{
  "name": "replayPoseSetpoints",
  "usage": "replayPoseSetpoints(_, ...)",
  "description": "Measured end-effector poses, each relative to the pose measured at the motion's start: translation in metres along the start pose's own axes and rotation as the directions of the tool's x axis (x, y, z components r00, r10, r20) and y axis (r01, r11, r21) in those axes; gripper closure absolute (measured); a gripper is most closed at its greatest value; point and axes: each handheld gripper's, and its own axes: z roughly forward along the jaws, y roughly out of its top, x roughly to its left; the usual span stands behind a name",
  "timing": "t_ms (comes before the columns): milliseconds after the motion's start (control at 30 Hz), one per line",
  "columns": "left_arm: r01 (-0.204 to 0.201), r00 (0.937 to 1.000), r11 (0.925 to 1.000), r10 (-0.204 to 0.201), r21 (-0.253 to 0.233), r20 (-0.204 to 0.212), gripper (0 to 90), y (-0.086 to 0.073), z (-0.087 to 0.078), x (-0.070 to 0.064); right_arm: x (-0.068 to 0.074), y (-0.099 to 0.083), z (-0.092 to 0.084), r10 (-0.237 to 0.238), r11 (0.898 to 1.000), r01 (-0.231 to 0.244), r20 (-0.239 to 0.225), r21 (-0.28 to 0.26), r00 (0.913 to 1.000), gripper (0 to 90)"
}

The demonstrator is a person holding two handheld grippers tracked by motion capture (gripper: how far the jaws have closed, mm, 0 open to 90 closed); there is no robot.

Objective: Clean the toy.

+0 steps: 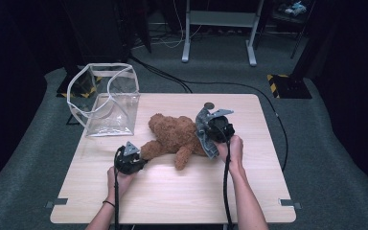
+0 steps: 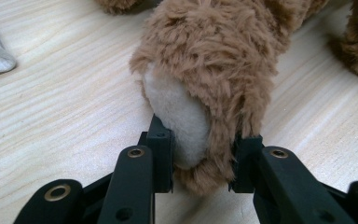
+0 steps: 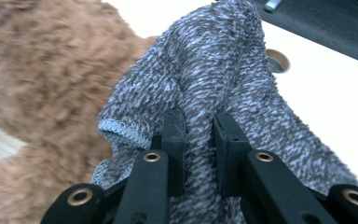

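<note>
Teddy bear (image 1: 172, 136) on the table (image 1: 182, 191), one leg (image 2: 205, 107) clamped between the left gripper (image 2: 200, 154) jaws; the right gripper (image 3: 198, 140) jaws pinch a fold of a grey knitted garment (image 3: 214, 79) just beside the bear's body. Risk: the thin fold may slip from the jaws when stretched over the plush. A pull could also drag the bear, the leg being the only anchor.

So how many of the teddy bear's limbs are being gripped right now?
1. The left tool is shut on the fluffy brown teddy bear by one paw with a cream sole. The right tool pinches a grey knitted cloth instead. Other limbs lie free; some may be hidden.
</note>
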Motion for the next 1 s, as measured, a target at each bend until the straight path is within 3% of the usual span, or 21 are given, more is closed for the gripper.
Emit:
replayPoseSetpoints(367, -0.004, 1.0, 1.0, 0.004, 0.001, 0.001, 67.7, 0.0, 0.0, 0.0, -0.03, -0.021, 0.001, 0.109, 0.994, -0.109, 0.028, 0.013, 0.9937, 77.3)
replayPoseSetpoints(500, -0.004, 1.0, 1.0, 0.004, 0.001, 0.0, 67.7, 0.0, 0.0, 0.0, -0.038, -0.035, 0.006, 0.145, 0.988, -0.148, 0.059, 0.05, 0.9876, 77.3)
replayPoseSetpoints(733, -0.002, 1.0, 1.0, 0.002, 0.001, -0.002, 67.5, 0.0, 0.0, 0.0, -0.046, -0.059, 0.022, 0.177, 0.977, -0.183, 0.06, 0.107, 0.9823, 77.2)
replayPoseSetpoints(833, -0.002, 1.0, 1.0, 0.002, 0.001, -0.002, 67.5, 0.0, 0.0, 0.0, -0.046, -0.066, 0.028, 0.188, 0.974, -0.192, 0.039, 0.117, 0.9813, 77.1)
replayPoseSetpoints(900, -0.003, 1.0, 1.0, 0.003, 0.001, -0.002, 67.4, 0.0, 0.0, 0.0, -0.046, -0.067, 0.028, 0.188, 0.973, -0.192, 0.047, 0.128, 0.9811, 76.9)
replayPoseSetpoints(1000, 0.004, 1.0, 1.0, -0.004, 0.0, 0.0, 67.3, 0.0, 0.0, 0.0, -0.048, -0.062, 0.016, 0.19, 0.976, -0.195, 0.06, 0.1, 0.9799, 76.7)
